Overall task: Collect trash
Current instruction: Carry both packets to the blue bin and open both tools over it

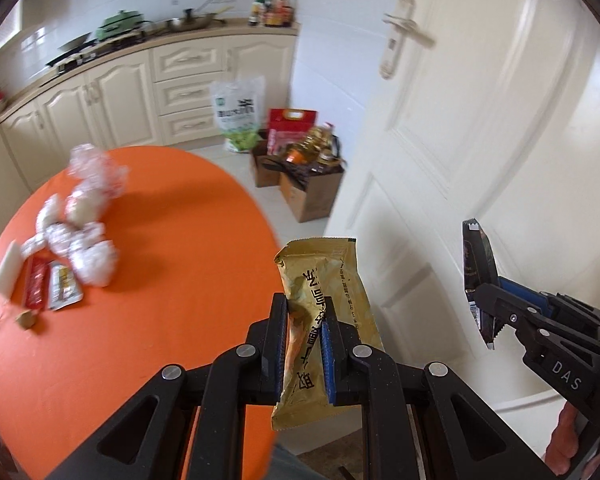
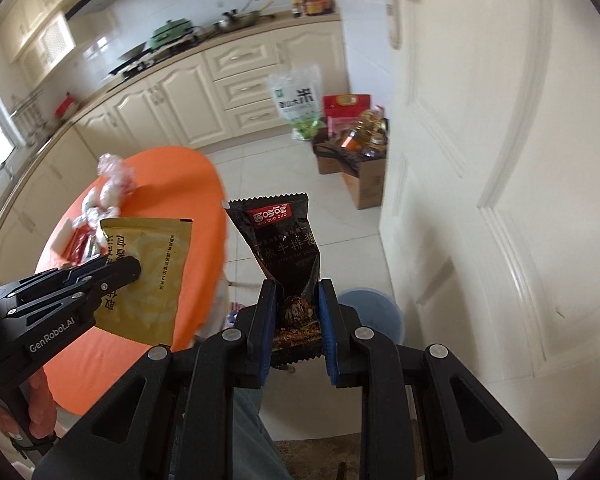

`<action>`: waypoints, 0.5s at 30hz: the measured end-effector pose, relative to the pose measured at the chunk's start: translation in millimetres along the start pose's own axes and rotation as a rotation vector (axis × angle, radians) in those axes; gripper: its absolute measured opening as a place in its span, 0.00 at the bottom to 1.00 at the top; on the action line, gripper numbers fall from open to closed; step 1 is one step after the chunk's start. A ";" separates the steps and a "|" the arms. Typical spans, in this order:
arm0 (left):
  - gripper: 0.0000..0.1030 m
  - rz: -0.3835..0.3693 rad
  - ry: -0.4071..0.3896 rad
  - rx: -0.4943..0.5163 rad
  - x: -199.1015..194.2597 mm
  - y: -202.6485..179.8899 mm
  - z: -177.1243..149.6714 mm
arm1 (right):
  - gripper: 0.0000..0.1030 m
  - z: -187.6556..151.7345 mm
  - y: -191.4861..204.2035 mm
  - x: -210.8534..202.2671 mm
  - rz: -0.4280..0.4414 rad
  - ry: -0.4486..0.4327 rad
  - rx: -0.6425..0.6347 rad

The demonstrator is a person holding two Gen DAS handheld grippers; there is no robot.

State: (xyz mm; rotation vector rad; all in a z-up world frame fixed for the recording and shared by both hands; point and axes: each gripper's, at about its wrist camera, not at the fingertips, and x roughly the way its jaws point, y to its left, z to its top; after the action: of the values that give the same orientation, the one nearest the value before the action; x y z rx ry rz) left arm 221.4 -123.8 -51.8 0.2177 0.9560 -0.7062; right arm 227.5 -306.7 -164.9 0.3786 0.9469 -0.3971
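Left wrist view shows the left gripper [image 1: 306, 312] clamped on a crumpled gold foil sachet [image 1: 320, 280] with black print, held upright past the edge of the round orange table [image 1: 160, 280]. On that table lie more trash: crumpled clear plastic wrappers [image 1: 88, 216], a red sachet [image 1: 35, 284] and a white stick-shaped packet [image 1: 7, 268]. Off to the side, the right gripper [image 1: 485, 320] pinches a black glossy sauce packet [image 1: 476, 264] in front of the cream panelled door [image 1: 480, 120]. From the right wrist view, that black packet [image 2: 288, 248] stands upright between the narrow jaws, above a blue round bin [image 2: 374, 312] on the tiled floor [image 2: 268, 176]. Cardboard boxes [image 2: 364, 176] of groceries sit near the door.
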 end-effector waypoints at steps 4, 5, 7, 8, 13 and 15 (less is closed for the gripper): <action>0.11 -0.038 0.043 0.072 37.9 -39.0 16.4 | 0.20 -2.9 -42.7 0.2 -0.062 -0.005 0.080; 0.11 -0.044 0.055 0.085 47.4 -46.4 20.0 | 0.20 -3.8 -51.1 1.5 -0.070 -0.001 0.093; 0.11 -0.063 0.079 0.103 67.8 -59.5 28.5 | 0.20 -5.7 -69.8 5.3 -0.084 0.011 0.126; 0.11 -0.071 0.088 0.108 77.4 -65.3 32.4 | 0.20 -5.7 -75.4 7.9 -0.091 0.015 0.135; 0.11 -0.049 0.128 0.141 129.4 -90.7 52.9 | 0.20 -7.9 -104.6 20.9 -0.120 0.045 0.170; 0.11 -0.054 0.152 0.157 148.4 -102.5 60.7 | 0.20 -8.8 -114.8 26.9 -0.127 0.058 0.189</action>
State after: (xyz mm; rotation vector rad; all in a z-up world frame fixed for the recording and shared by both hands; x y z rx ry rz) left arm 252.4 -297.3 -123.4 0.3888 1.0548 -0.8247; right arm 179.8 -406.0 -207.8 0.5055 0.9961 -0.5967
